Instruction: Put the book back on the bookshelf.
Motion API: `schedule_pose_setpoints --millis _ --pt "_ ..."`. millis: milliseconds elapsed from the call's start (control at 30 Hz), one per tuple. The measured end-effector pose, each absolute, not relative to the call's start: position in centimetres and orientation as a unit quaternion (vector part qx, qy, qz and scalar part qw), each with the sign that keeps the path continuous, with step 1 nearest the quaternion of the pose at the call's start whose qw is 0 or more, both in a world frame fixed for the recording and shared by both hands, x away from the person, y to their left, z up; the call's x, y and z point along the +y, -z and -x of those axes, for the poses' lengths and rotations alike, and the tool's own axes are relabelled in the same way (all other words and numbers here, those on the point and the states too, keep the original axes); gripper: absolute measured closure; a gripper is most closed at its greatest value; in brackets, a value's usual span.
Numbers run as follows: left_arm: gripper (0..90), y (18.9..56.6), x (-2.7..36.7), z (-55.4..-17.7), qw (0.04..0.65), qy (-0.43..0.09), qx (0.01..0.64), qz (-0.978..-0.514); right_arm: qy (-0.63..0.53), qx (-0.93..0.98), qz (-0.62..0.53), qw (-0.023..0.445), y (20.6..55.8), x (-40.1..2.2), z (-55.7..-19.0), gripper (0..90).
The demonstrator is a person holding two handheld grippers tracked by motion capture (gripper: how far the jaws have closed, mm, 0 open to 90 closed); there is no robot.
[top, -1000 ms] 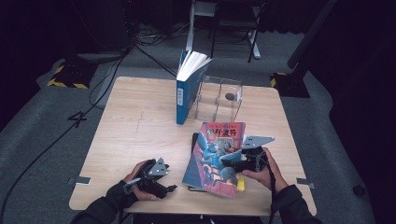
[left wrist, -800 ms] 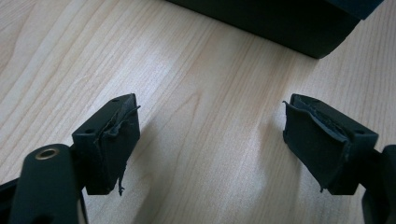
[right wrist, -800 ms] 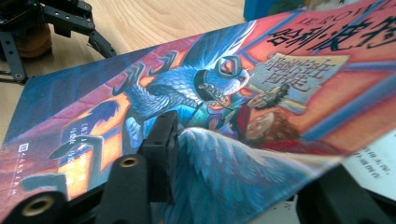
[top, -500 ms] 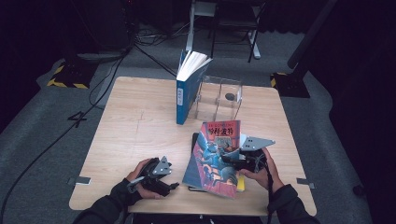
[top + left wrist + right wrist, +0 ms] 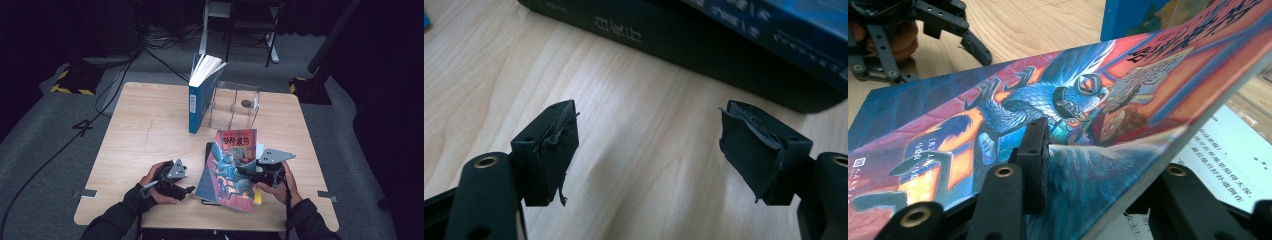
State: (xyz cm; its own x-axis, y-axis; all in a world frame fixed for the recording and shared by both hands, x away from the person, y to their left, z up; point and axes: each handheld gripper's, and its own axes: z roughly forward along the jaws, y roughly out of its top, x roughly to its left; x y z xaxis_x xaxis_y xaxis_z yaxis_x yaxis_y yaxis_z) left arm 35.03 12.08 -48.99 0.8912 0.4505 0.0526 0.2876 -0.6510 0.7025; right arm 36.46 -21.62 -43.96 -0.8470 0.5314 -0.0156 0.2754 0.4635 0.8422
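The picture book (image 5: 231,167) lies at the near edge of the table (image 5: 145,135), towards five o'clock, its right side raised off the pile under it. The right tongs (image 5: 254,172) sit at the book's three o'clock edge. In the right gripper view one jaw lies on the painted cover (image 5: 1048,125) and the other sits under the lifted edge, above a printed page (image 5: 1228,150); the jaws have just been closing and now pinch the cover between them.

The left tongs (image 5: 186,190) rest on the table at the book's nine o'clock, just beside it. In the left gripper view their jaws stand well apart with bare wood between them, gripping nothing, and a black book (image 5: 684,45) lies flat just past the tips at twelve o'clock.

Farther off, towards twelve o'clock, a blue book (image 5: 201,95) stands upright with its pages fanned, just left of a clear stand (image 5: 235,107).
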Motion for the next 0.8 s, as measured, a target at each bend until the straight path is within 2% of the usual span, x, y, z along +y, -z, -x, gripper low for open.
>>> schedule_pose_setpoints --millis 133,800 --pt "25.8 48.9 11.9 -35.6 0.365 -0.125 0.207 -0.899 -0.462 0.843 -0.237 0.139 44.0 -21.7 -36.4 62.8" --pt "28.2 48.2 10.8 -37.9 0.394 -0.115 0.215 -0.886 -0.476 0.849 -0.196 0.116 43.9 -20.9 -35.6 65.4"
